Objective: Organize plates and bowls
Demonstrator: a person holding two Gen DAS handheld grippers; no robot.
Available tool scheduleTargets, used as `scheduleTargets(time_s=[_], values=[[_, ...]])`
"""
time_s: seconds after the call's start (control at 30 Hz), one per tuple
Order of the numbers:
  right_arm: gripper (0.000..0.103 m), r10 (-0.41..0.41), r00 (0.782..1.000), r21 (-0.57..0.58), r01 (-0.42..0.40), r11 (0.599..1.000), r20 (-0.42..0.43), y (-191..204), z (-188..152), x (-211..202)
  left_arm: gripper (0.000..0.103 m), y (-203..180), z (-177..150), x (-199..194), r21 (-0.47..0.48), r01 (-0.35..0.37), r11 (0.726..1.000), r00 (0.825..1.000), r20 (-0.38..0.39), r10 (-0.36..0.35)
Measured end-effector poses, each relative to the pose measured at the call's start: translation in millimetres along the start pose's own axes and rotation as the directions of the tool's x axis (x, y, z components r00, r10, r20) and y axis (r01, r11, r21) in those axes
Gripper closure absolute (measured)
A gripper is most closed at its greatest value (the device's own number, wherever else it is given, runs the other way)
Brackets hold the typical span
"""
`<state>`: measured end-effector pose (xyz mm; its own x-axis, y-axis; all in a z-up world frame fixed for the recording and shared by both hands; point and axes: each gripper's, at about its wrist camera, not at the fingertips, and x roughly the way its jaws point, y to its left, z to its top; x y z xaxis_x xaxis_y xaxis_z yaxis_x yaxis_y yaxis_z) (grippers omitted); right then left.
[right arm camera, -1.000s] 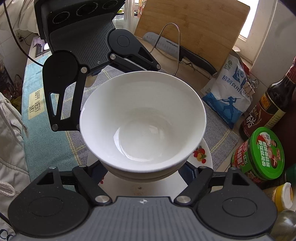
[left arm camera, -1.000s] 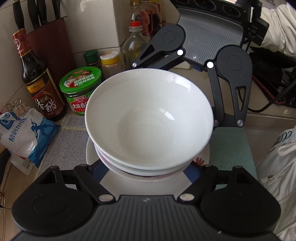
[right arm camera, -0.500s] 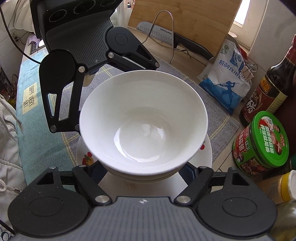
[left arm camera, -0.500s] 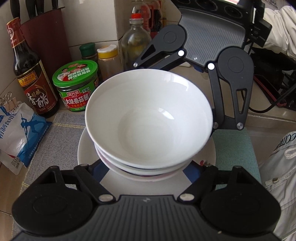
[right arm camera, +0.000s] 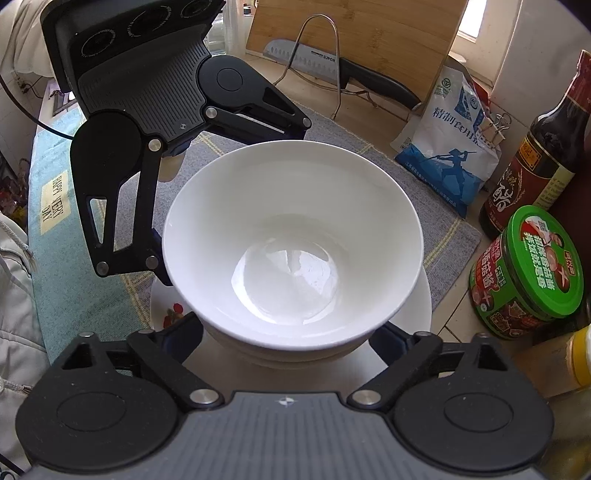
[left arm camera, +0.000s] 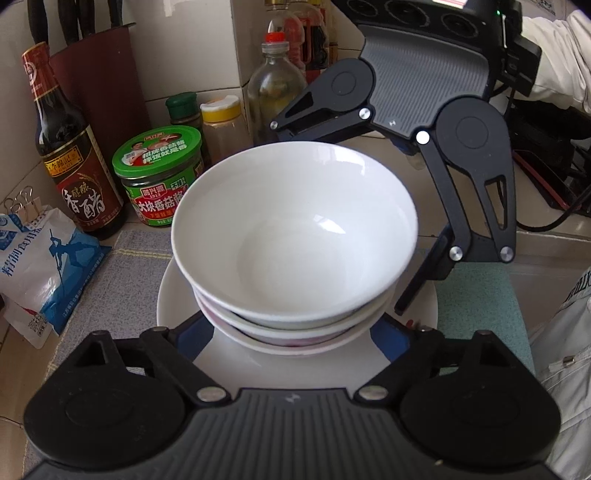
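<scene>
daylight pours through the window (right arm camera: 471,22); white tiled wall (left arm camera: 192,40) behind, tiled bench (right arm camera: 454,325) carrying a grey mat (right arm camera: 439,229).

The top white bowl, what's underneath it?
Under the top bowl sit at least two more nested bowls, all on a white plate. The stack covers the plate's middle and the lower bowls' insides.
</scene>
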<state>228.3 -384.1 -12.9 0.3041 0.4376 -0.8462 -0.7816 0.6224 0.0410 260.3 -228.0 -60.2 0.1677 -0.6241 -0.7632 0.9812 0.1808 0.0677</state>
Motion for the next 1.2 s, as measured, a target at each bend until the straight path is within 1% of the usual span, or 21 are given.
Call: scheduleTargets(time_s=[0.13,0.27,0.37,0.43,0.47,0.53,0.57,0.6,0.63,0.67,0.7,0.77,0.8,0.83,0.87,0.93,0.97,1.03,1.1,1.13,1.2], values=[[0.000,-0.027,1.000,0.003,0.027,1.000,-0.007,7.9,-2.9,-5.6,0.008,-6.9,-5.4,-11.3,-0.016,-0.035,0.999,0.999,0.018,0.036],[0.000,-0.094,0.996,0.047,0.094,0.994,-0.001,20.9,-4.0,-16.4,0.007,-17.1,-17.3,-31.5,-0.051,-0.099,0.994,0.993,0.062,0.102],[0.000,-0.199,0.980,0.089,0.200,0.976,-0.018,36.5,-1.0,-25.5,0.005,-23.8,-26.4,-53.3,-0.116,-0.152,0.982,0.980,0.114,0.165],[0.000,-0.283,0.959,0.141,0.284,0.948,-0.034,49.1,1.3,-31.1,0.004,-27.8,-30.1,-66.9,-0.169,-0.195,0.966,0.965,0.143,0.220],[0.000,-0.315,0.948,0.189,0.318,0.929,-0.048,54.2,2.4,-33.5,0.004,-30.2,-30.9,-72.3,-0.195,-0.233,0.953,0.955,0.141,0.263],[0.000,-0.371,0.925,0.287,0.377,0.880,-0.079,63.7,4.6,-36.5,0.004,-36.5,-33.0,-82.7,-0.254,-0.312,0.916,0.926,0.135,0.353],[0.000,-0.405,0.909,0.343,0.413,0.844,-0.098,70.6,5.6,-38.8,0.004,-40.1,-34.3,-88.2,-0.282,-0.341,0.897,0.913,0.129,0.388],[0.000,-0.433,0.894,0.386,0.441,0.810,-0.111,77.3,7.0,-41.0,0.004,-44.3,-36.8,-94.6,-0.313,-0.359,0.879,0.900,0.132,0.414],[0.000,-0.464,0.877,0.429,0.469,0.772,-0.123,84.9,8.4,-43.8,0.004,-47.6,-38.2,-98.9,-0.340,-0.369,0.865,0.893,0.129,0.432],[0.000,-0.493,0.859,0.472,0.494,0.730,-0.137,92.6,9.4,-47.2,0.004,-51.0,-40.0,-103.9,-0.372,-0.377,0.848,0.887,0.120,0.447],[0.000,-0.523,0.837,0.529,0.520,0.671,-0.160,102.4,9.9,-51.2,0.004,-54.8,-42.9,-110.0,-0.403,-0.382,0.832,0.884,0.103,0.455],[0.000,-0.561,0.805,0.616,0.544,0.570,-0.193,115.6,9.8,-57.4,0.004,-61.7,-45.3,-118.4,-0.446,-0.402,0.800,0.880,0.054,0.472],[0.000,-0.573,0.793,0.677,0.539,0.501,-0.207,123.8,7.8,-61.6,0.004,-64.8,-45.8,-121.9,-0.457,-0.413,0.788,0.876,0.038,0.481],[0.000,-0.582,0.784,0.716,0.532,0.452,-0.215,129.5,6.6,-64.6,0.004,-70.0,-48.9,-127.6,-0.465,-0.425,0.776,0.873,0.018,0.488],[0.000,-0.594,0.773,0.756,0.522,0.395,-0.223,137.8,5.0,-67.7,0.004,-73.5,-50.4,-132.9,-0.473,-0.433,0.767,0.870,0.005,0.494],[0.000,-0.619,0.750,0.795,0.514,0.322,-0.234,154.0,5.7,-72.2,0.004,-78.5,-52.8,-142.4,-0.487,-0.442,0.753,0.865,-0.009,0.502],[0.000,-0.636,0.735,0.802,0.517,0.299,-0.237,162.8,7.5,-74.3,0.004,-79.6,-53.5,-147.4,-0.497,-0.444,0.746,0.863,-0.014,0.505],[0.000,-0.673,0.696,0.802,0.538,0.259,-0.250,180.3,11.8,-78.6,0.004,-80.3,-55.6,-156.8,-0.521,-0.443,0.730,0.861,-0.021,0.508],[0.000,-0.698,0.668,0.804,0.549,0.230,-0.256,192.6,14.5,-82.8,0.004,-81.2,-56.3,-163.8,-0.533,-0.437,0.725,0.863,-0.021,0.505],[0.000,-0.708,0.659,0.808,0.547,0.217,-0.256,197.9,15.7,-85.8,0.003,-82.1,-55.8,-166.5,-0.534,-0.442,0.721,0.860,-0.023,0.510],[0.000,-0.720,0.648,0.816,0.540,0.205,-0.249,206.6,17.0,-90.0,0.003,-85.2,-54.8,-171.5,-0.534,-0.452,0.714,0.853,-0.025,0.521]])
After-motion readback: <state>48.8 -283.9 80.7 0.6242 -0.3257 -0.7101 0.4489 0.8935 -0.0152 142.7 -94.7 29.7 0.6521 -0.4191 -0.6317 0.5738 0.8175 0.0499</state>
